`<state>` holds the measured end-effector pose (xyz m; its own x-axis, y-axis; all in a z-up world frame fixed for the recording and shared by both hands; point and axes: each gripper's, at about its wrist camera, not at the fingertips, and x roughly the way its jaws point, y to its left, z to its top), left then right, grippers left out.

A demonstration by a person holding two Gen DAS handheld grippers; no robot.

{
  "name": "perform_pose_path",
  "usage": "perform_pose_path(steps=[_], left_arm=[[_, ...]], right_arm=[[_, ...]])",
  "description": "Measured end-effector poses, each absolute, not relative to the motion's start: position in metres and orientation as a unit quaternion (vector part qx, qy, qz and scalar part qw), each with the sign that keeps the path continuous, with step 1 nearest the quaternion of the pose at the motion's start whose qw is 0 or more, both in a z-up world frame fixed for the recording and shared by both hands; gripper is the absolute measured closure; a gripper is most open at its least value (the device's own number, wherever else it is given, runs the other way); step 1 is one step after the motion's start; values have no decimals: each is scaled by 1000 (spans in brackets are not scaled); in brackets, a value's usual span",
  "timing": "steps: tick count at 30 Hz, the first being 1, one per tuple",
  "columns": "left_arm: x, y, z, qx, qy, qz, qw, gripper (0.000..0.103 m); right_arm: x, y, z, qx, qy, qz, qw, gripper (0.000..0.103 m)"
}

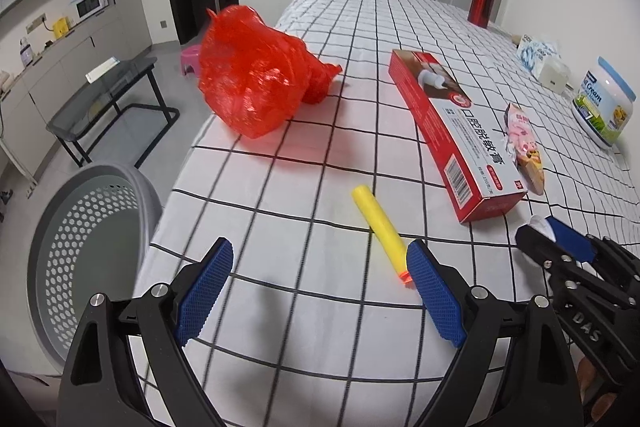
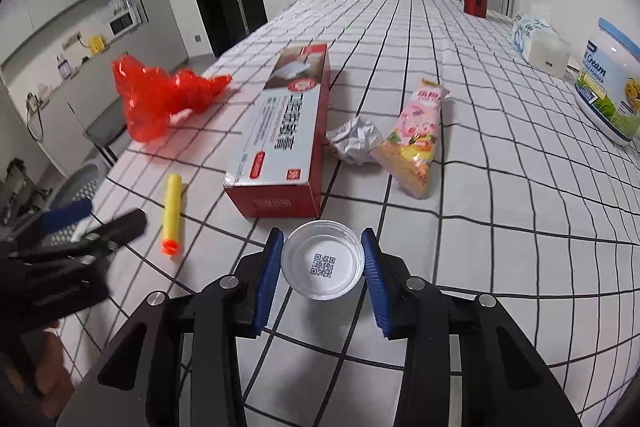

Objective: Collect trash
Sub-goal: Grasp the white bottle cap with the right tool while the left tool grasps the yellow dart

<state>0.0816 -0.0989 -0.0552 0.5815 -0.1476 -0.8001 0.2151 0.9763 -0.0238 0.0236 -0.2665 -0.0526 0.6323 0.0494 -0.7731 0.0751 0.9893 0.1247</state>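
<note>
**Trash spread over a checked cloth, one small cup between the right tongs**

Left wrist view: a table under a white tablecloth (image 1: 320, 155) with a black grid runs toward dark doorways and pale walls. On the floor at the left stand a grey perforated basket (image 1: 92, 251), a dark glass side table (image 1: 108, 99) and a small pink stool (image 1: 191, 58); a counter with small appliances lines the far left wall. On the cloth lie a crumpled red plastic bag (image 1: 256, 75), a long red and white box (image 1: 460, 131) printed with Chinese characters, a pink snack wrapper (image 1: 524, 143) just beside the box, and a yellow foam dart (image 1: 380, 223) with an orange tip. A red bottle (image 1: 482, 1), a tissue pack (image 1: 538, 53) and a blue-lidded jar (image 1: 604, 103) stand along the right edge. The left gripper (image 1: 320, 287) hangs released, jaws wide, nothing between them; the dart's tip lies just beside the right pad.

Right wrist view: same cloth and room. A crumpled white paper ball (image 2: 354, 141) sits between box and wrapper, touching the wrapper. The right gripper (image 2: 323, 267) has its blue pads against both sides of a small clear plastic cup (image 2: 323, 265), upright, with a QR code on its bottom, near the box's end: grasping it.
</note>
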Motion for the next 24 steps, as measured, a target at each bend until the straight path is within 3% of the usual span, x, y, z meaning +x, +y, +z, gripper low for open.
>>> perform_pose_path(steps=[10,13,16,21,24], left_arm=[[94,-125,-67,54,451,-97,886,16],[97,-134,-70,72,448,-94,886,23],[97,-139,-73,75,452,-97,884,40],[92,-143,-71,74,452,-119,881,90],[88,-142,-70,78,452,-123,880,90]], right_arm=[[14,-279,-40,94,407,-13,909,64],[12,-281,-37,101,401,-13,910,64],[9,-282,-33,105,395,-11,913,64],[8,-283,-33,109,394,-9,913,64],[9,-282,-35,110,400,-5,910,64]])
